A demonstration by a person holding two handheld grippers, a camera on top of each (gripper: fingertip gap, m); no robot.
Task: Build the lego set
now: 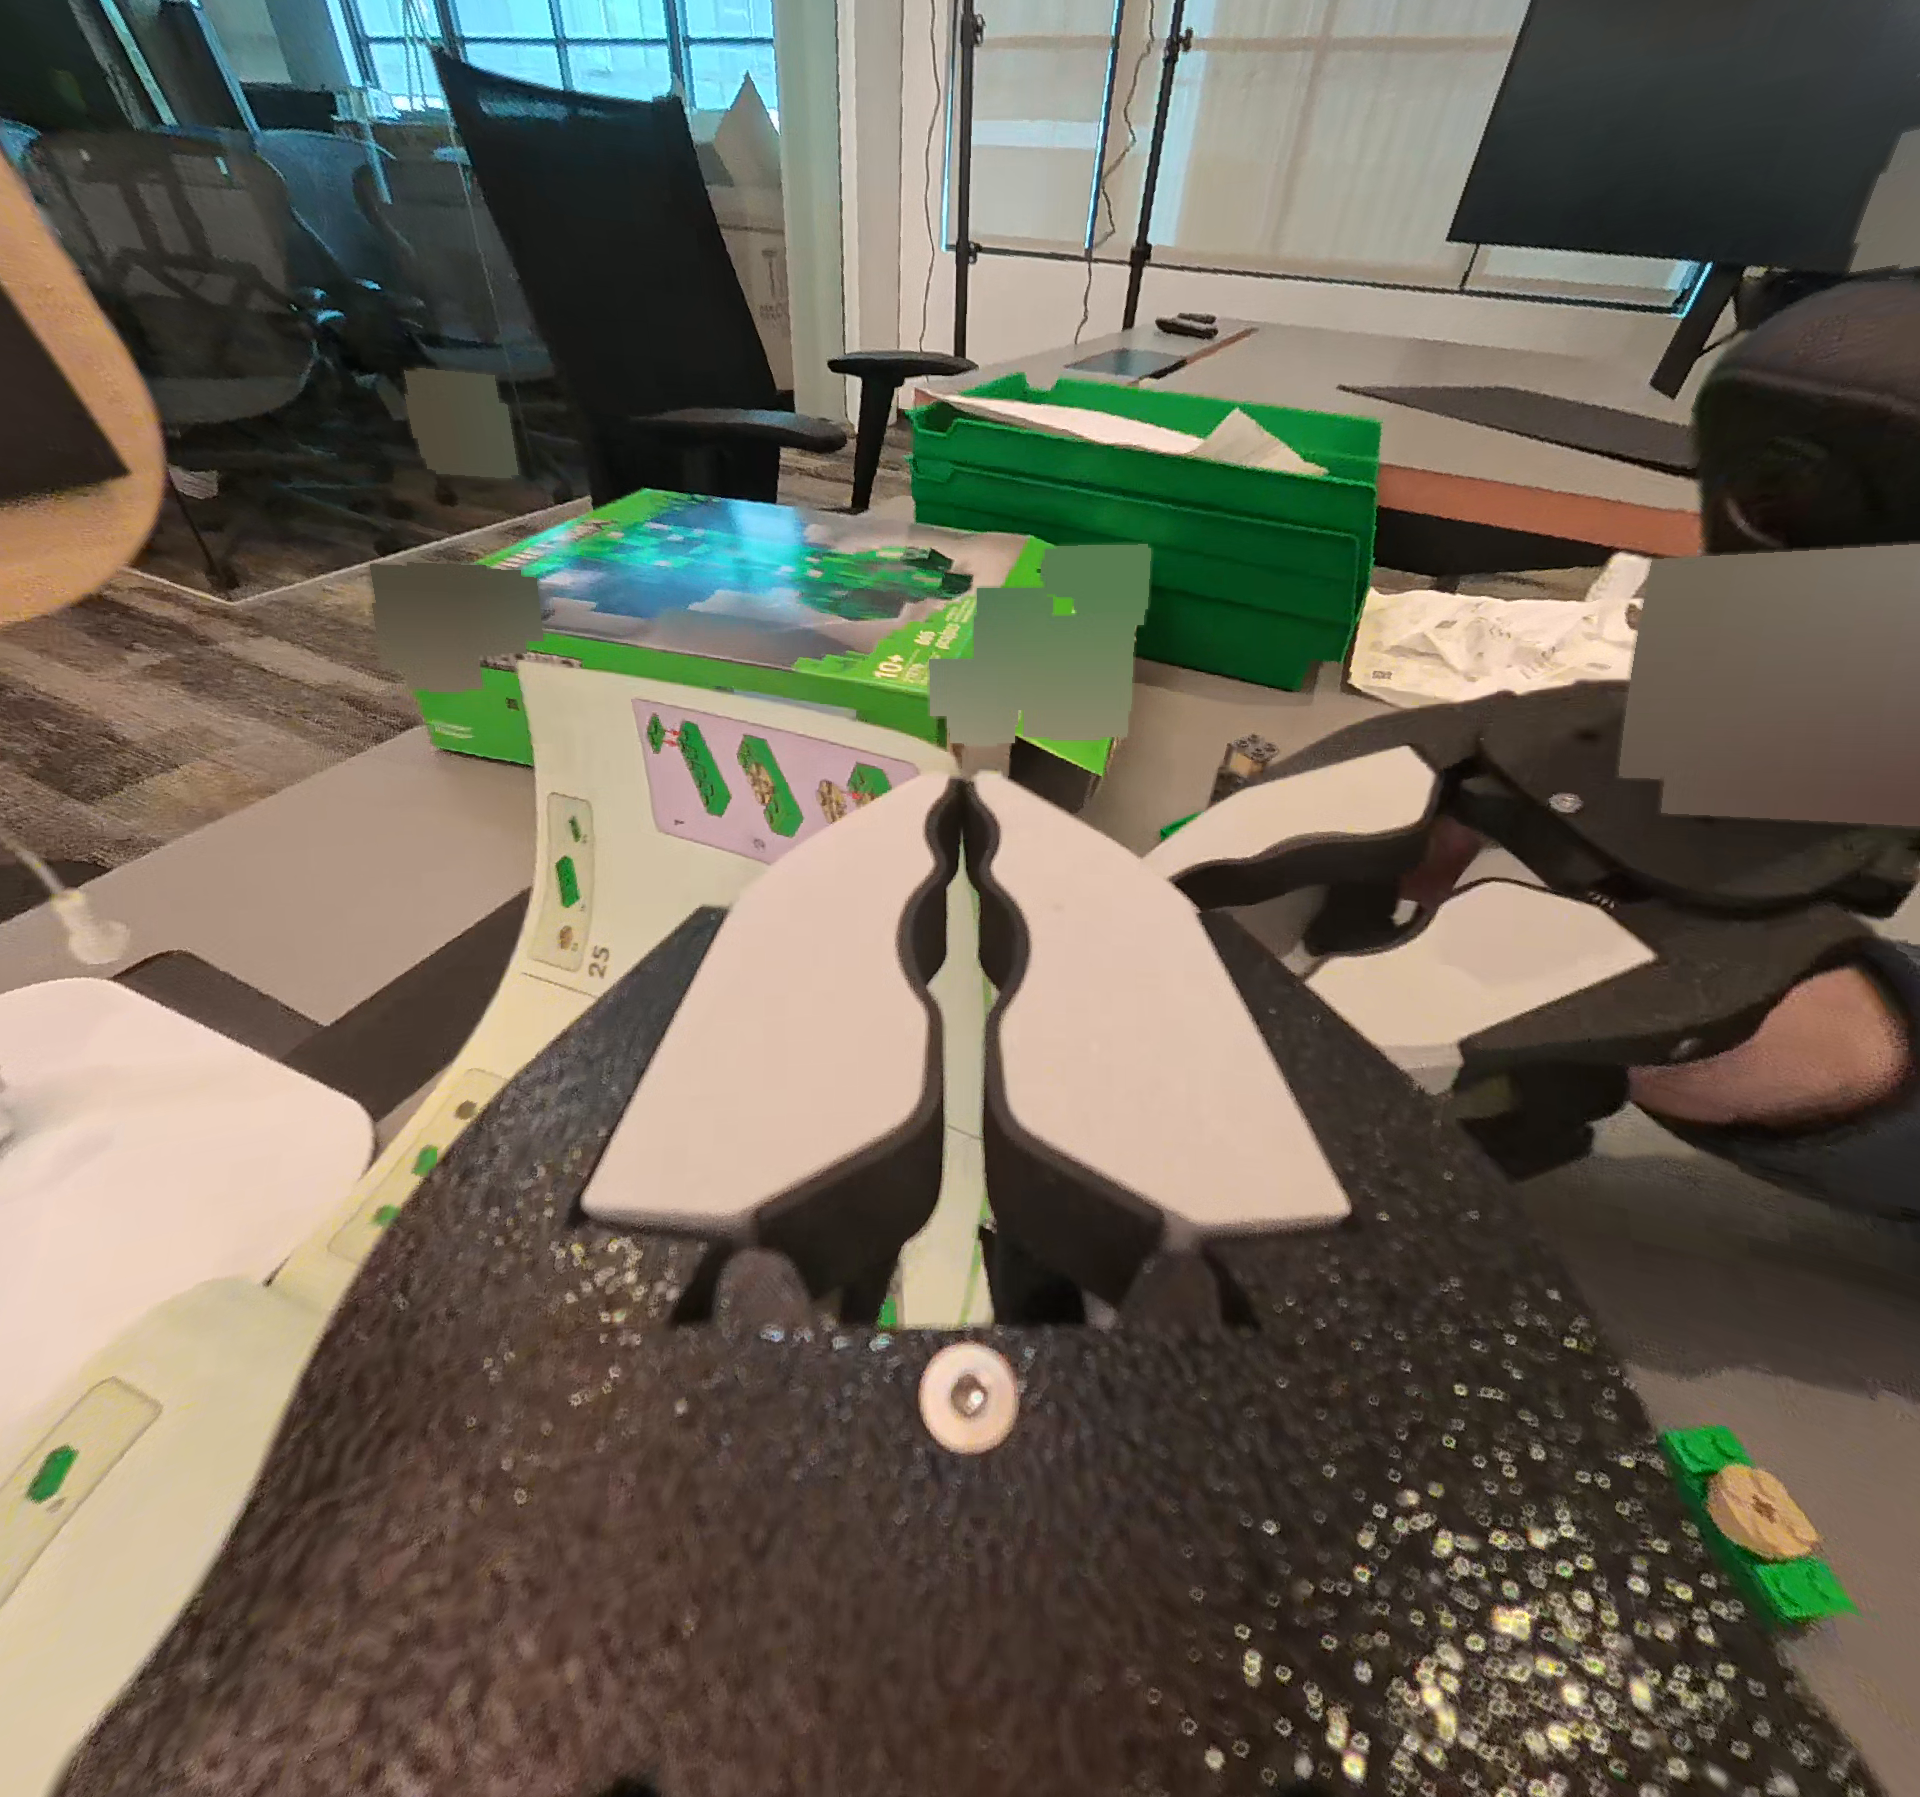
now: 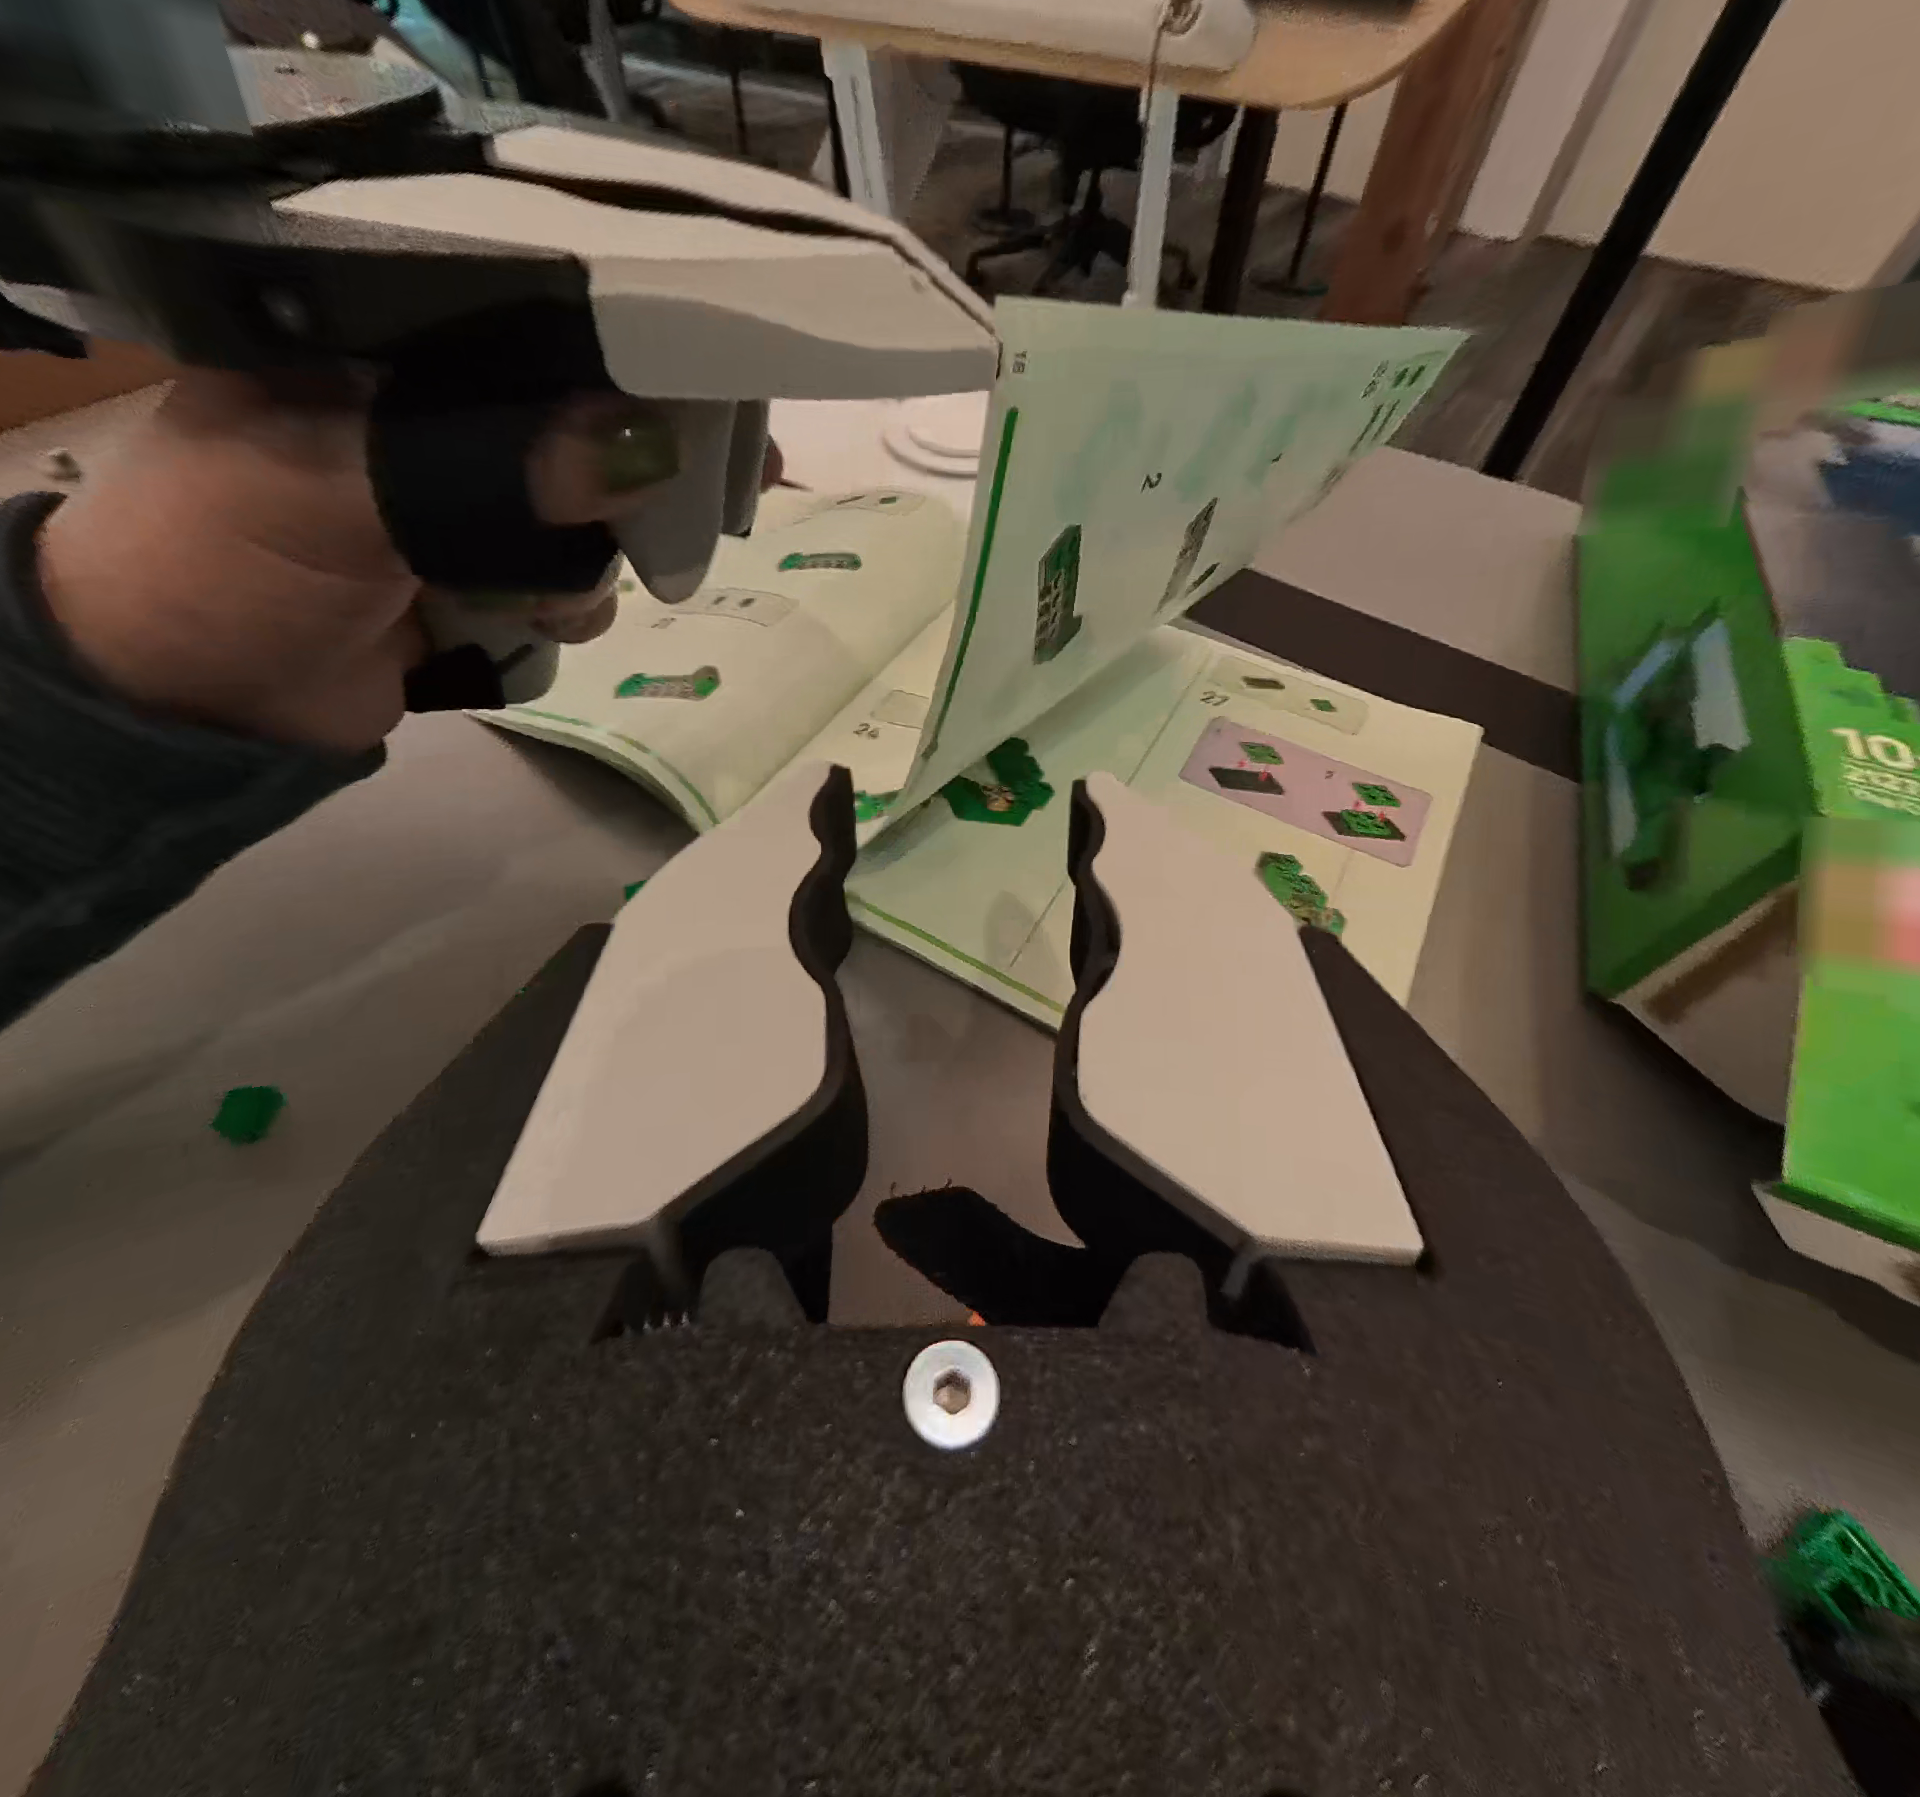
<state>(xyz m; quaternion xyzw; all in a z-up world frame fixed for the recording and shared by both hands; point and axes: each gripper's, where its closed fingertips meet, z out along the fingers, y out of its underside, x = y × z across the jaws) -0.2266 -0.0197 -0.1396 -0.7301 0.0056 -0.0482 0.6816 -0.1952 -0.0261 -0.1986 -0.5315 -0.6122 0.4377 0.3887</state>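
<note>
Mid-table, instruction booklet (image 2: 1226,833) lies open | one page (image 2: 1174,500) lifted, pinched at its corner by clenched left gripper (image 2: 992,350) | right gripper (image 2: 961,812) released, empty, near booklet's front edge | risk: thin page tears or slips free if pulled hard; loose green brick (image 2: 247,1113) could get knocked off.

Counted on the grey table: two grippers, left gripper (image 1: 961,791) at 12 o'clock, right gripper (image 2: 961,812); one instruction booklet (image 2: 1226,874); one green set box (image 1: 727,625) at 11 o'clock; one stack of green trays (image 1: 1143,521) at 1 o'clock; one green brick assembly (image 1: 1756,1529) at 4 o'clock; one loose green piece (image 2: 247,1113) at 9 o'clock.
</note>
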